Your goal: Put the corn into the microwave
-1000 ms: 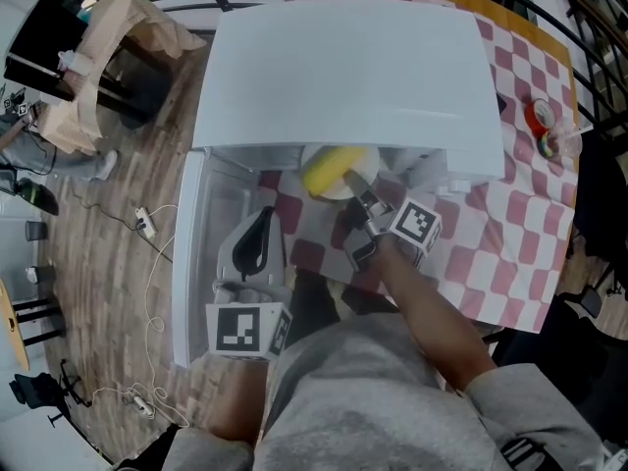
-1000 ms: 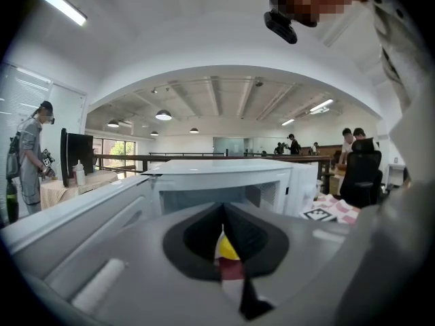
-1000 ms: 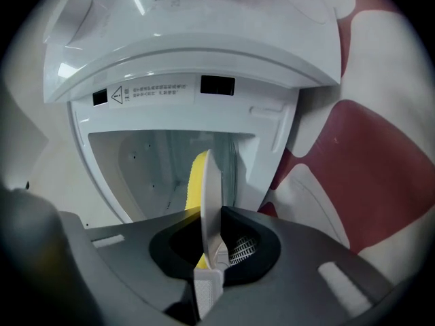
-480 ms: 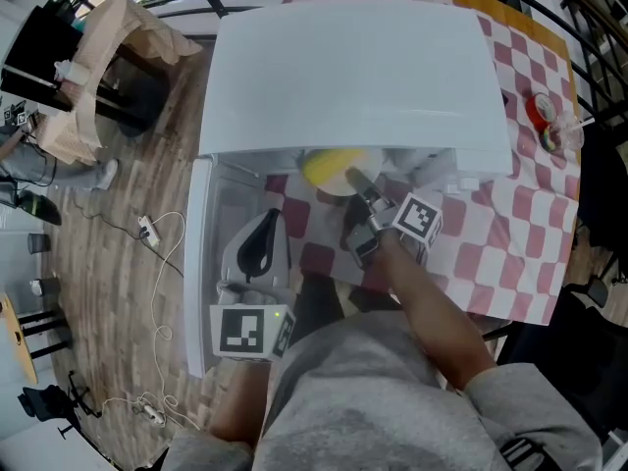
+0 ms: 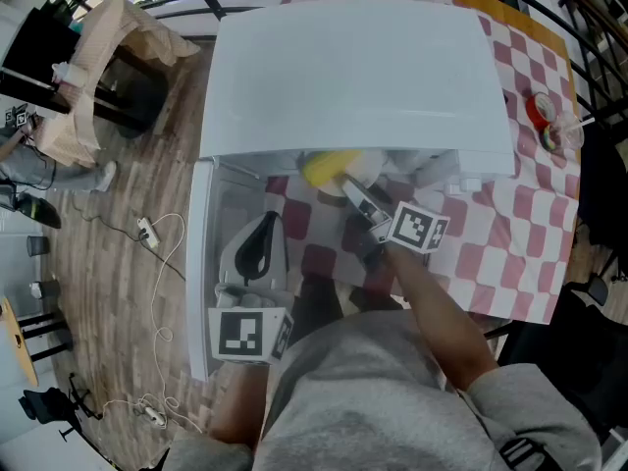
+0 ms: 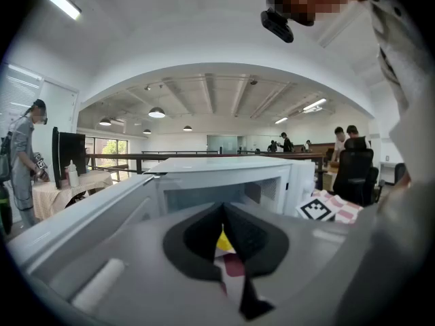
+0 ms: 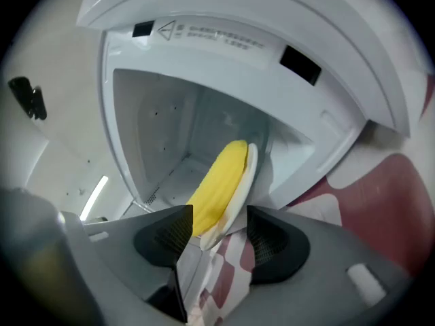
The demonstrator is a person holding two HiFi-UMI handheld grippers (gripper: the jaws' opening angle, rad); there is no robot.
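The yellow corn [image 5: 330, 167] [image 7: 219, 180] lies on a small white plate [image 5: 361, 169] [image 7: 245, 175] at the mouth of the white microwave [image 5: 353, 77], on the cavity floor [image 7: 178, 168]. My right gripper [image 5: 355, 194] [image 7: 216, 228] stands just in front of it. Its jaws have just been opening, and the plate's near rim lies between the pads with a gap on each side. My left gripper [image 5: 263, 226] [image 6: 221, 231] hovers over the open door [image 5: 201, 253] on the left, shut and holding nothing. Through the slit between its jaws a sliver of the corn [image 6: 222, 240] shows.
The microwave stands on a red-and-white checked tablecloth [image 5: 510, 253]. A red roll [image 5: 540, 116] lies at the cloth's right edge. A stand with a paper bag [image 5: 108, 57] and cables [image 5: 157, 234] are on the wooden floor at left. People stand far off [image 6: 20, 161].
The plate with the corn has slid a little further under the microwave's top. My right gripper has rolled and its jaws have parted from the plate's rim. The left gripper has stayed put.
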